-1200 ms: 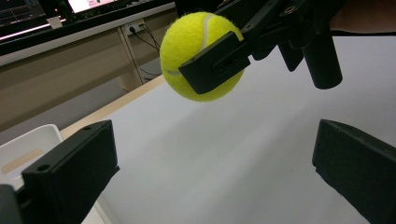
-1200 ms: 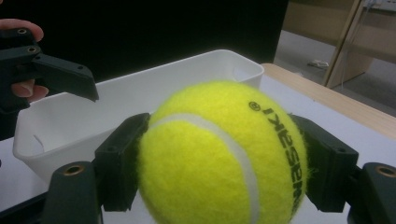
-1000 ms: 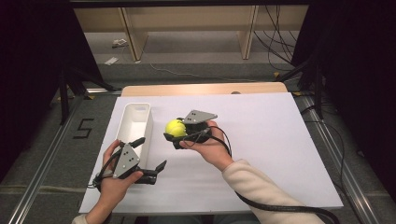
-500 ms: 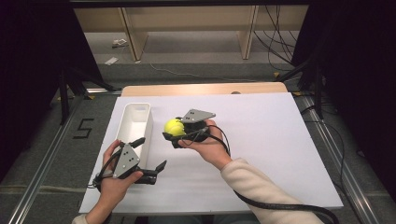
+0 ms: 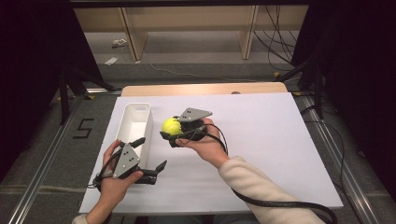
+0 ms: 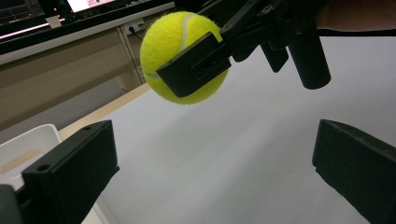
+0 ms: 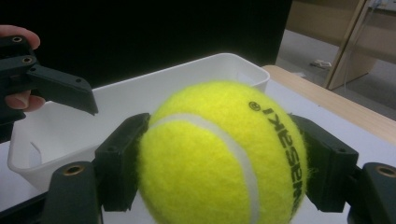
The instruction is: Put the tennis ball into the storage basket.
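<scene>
White bin (image 5: 133, 123) holds nothing visible; yellow tennis ball (image 5: 171, 126) clamped in right gripper (image 5: 173, 132) just right of bin; left gripper (image 5: 150, 155) jaws apart.

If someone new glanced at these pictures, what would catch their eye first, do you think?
Most likely the bright yellow tennis ball, clamped in the right gripper above the white table. Next, the long white bin just left of it, and the left gripper, jaws wide open, near the bin's near end.

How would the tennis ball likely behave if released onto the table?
The tennis ball is round, so it would probably roll. Its fuzzy felt likely resists slipping in the right tongs. It looks light, and being held above the white tray, may bounce.
</scene>
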Available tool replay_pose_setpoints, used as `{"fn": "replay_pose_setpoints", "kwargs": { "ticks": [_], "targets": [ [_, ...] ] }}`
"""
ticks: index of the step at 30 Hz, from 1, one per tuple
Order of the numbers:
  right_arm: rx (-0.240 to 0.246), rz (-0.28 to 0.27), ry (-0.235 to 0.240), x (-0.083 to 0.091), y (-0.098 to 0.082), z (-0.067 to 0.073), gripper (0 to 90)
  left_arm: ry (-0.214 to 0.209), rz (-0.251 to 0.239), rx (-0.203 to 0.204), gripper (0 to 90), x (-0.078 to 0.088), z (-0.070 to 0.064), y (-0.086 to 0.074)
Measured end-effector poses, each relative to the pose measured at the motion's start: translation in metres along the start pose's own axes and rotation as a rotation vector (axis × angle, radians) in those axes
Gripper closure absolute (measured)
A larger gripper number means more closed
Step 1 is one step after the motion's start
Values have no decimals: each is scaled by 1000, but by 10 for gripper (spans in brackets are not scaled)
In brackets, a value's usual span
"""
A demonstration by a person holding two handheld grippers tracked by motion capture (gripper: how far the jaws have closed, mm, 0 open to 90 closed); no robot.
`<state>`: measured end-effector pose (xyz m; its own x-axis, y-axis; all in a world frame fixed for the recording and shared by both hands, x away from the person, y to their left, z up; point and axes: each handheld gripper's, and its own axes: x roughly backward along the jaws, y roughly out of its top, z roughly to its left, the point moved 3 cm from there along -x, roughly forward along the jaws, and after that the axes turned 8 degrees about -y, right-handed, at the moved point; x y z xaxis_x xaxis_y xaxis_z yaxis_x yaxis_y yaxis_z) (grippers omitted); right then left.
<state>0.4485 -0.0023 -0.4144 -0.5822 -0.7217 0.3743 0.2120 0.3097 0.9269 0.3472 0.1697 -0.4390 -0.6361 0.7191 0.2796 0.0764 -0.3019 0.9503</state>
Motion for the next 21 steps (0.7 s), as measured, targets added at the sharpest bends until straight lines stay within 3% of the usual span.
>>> {"fn": "replay_pose_setpoints", "kwargs": {
  "ticks": [21],
  "targets": [
    [1,-1,2,-5,3,2,269,0,0,-1,0,0,0,0]
  ]
}}
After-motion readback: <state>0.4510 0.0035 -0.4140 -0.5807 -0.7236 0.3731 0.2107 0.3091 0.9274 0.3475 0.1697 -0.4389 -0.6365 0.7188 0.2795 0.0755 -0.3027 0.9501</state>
